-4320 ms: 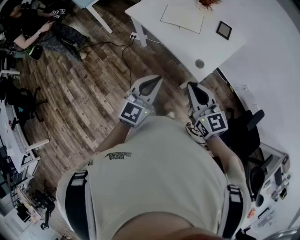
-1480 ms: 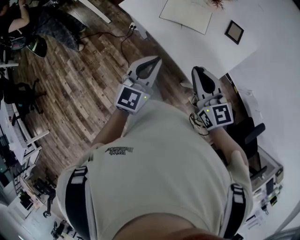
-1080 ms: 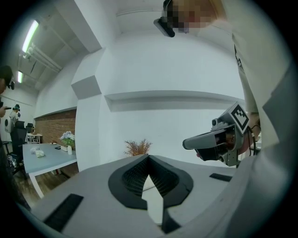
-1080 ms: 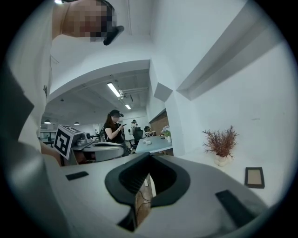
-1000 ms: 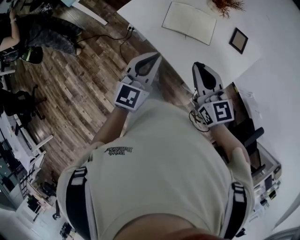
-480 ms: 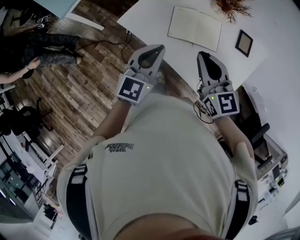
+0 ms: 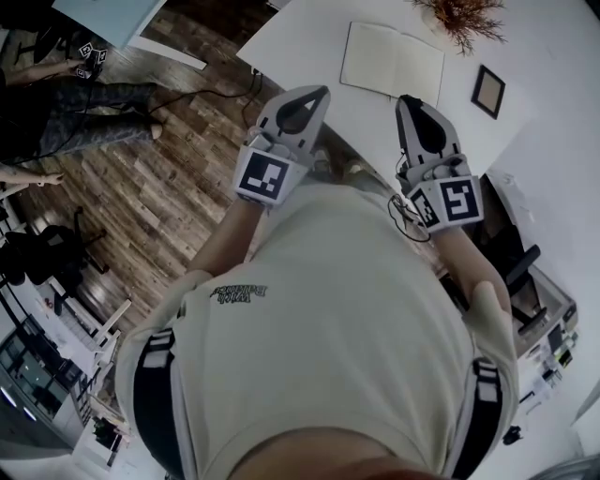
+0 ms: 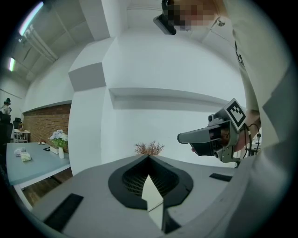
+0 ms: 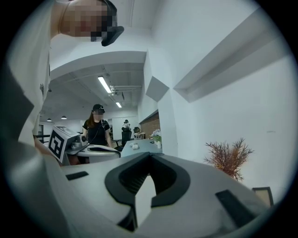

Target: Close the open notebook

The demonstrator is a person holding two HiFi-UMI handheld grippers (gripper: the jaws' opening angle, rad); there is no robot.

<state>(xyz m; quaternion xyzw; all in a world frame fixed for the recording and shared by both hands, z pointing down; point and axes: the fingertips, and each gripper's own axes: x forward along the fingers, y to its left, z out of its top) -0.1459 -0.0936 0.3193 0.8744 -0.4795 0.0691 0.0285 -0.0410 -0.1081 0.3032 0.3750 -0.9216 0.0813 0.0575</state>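
Both tools are held out level in front of the person, side by side and apart; the left tool (image 7: 322, 92) has its jaws pressed together to a point with nothing between them, and the right tool (image 7: 406, 99) is pressed together just the same, also pinching nothing; each one's own view shows the two tips meeting.

The notebook (image 7: 392, 63) lies open and flat on the white bench (image 7: 309, 37), its pale pages up, towards the far side from where the person stands; seen from the head view, the tips of both tools show over the bench's near edge, short of the notebook, and neither touches it.

Beyond the notebook stands a dried plant (image 7: 461, 14); to its right a small dark picture frame (image 7: 487, 91) lies on the bench, apart from the notebook.

The wooden floor (image 7: 141, 178) runs off to the left of the bench; someone in dark clothes (image 7: 84, 94) sits over there, well apart.
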